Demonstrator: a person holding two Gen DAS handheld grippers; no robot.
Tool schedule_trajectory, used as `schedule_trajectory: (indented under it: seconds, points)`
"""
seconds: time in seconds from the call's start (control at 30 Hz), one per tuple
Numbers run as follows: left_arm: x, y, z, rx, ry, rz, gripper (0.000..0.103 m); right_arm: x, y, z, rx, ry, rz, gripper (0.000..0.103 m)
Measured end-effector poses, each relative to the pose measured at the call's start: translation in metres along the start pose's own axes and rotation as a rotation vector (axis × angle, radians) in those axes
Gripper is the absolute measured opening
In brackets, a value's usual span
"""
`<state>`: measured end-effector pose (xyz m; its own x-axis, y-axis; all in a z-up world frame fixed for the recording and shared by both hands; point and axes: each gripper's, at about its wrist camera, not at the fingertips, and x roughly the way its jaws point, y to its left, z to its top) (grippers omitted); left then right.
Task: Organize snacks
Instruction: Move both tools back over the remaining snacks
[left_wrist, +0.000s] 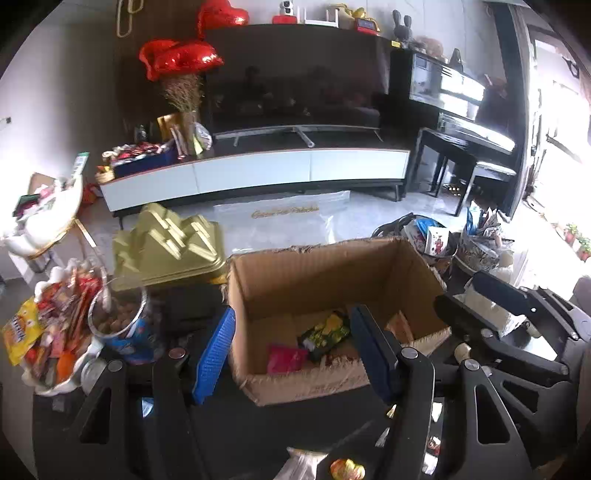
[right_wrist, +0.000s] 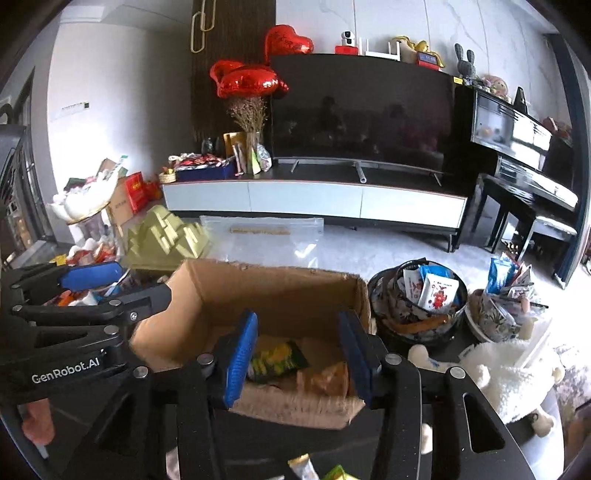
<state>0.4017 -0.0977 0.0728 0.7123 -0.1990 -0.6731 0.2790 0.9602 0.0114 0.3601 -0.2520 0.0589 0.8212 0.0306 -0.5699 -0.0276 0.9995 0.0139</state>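
A living room: a big dark television (right_wrist: 362, 110) on a long white-fronted cabinet (right_wrist: 314, 201), red heart balloons (right_wrist: 247, 79) beside it, a black piano (right_wrist: 524, 147) at the right. Nearer is a dark tabletop (left_wrist: 258, 435) crowded with snacks.

At the far left a white dish (left_wrist: 55, 384) is heaped with small bright wrappers, and just beside it stands a tin of round brown nuts or sweets (left_wrist: 118, 317). Behind rises a gold moulded tray (left_wrist: 170, 247).

The left gripper (left_wrist: 291, 354) has its jaws apart with nothing between them. They frame the open cardboard box (left_wrist: 325, 266), where a green-and-yellow packet (left_wrist: 325, 332) and a pink one (left_wrist: 286, 358) lie on the bottom.

The right gripper (right_wrist: 301, 360) hangs over the same box, jaws apart and empty, an orange-brown packet (right_wrist: 325, 380) below.

These packets look light, soft and crinkly, probably slippery film; a pinch across a flat sealed edge should hold best, gently if the contents crush.

To the right a patterned round basket (right_wrist: 417, 314) holds more sachets.
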Motion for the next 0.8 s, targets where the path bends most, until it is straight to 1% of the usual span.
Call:
schedule_trajectory:
  seconds: [0.07,0.17,0.3,0.43,0.6,0.7,0.8]
  points:
    - [-0.009,-0.001,-0.007,0.006,-0.011,0.018,0.064,-0.011,0.001,-0.006,-0.003,-0.004,0.009,0.048]
    - [-0.027,-0.005,-0.02,0.043,-0.034,0.058,0.064,-0.025,0.003,-0.014,-0.006,-0.012,0.011,0.048]
    - [-0.051,-0.01,-0.038,0.045,-0.048,0.078,0.064,-0.046,0.003,-0.029,-0.003,-0.016,0.025,0.048]
    - [-0.068,-0.016,-0.057,0.044,-0.04,0.062,0.064,-0.063,0.004,-0.045,0.001,-0.012,0.051,0.048]
    - [-0.086,-0.028,-0.084,0.069,-0.051,0.082,0.064,-0.083,0.006,-0.066,-0.028,-0.027,0.048,0.048]
    - [-0.09,-0.036,-0.096,0.08,-0.027,0.064,0.064,-0.091,0.006,-0.078,-0.028,-0.01,0.07,0.048]
    - [-0.089,-0.041,-0.109,0.071,-0.007,0.048,0.064,-0.095,0.002,-0.09,-0.023,0.008,0.083,0.048]
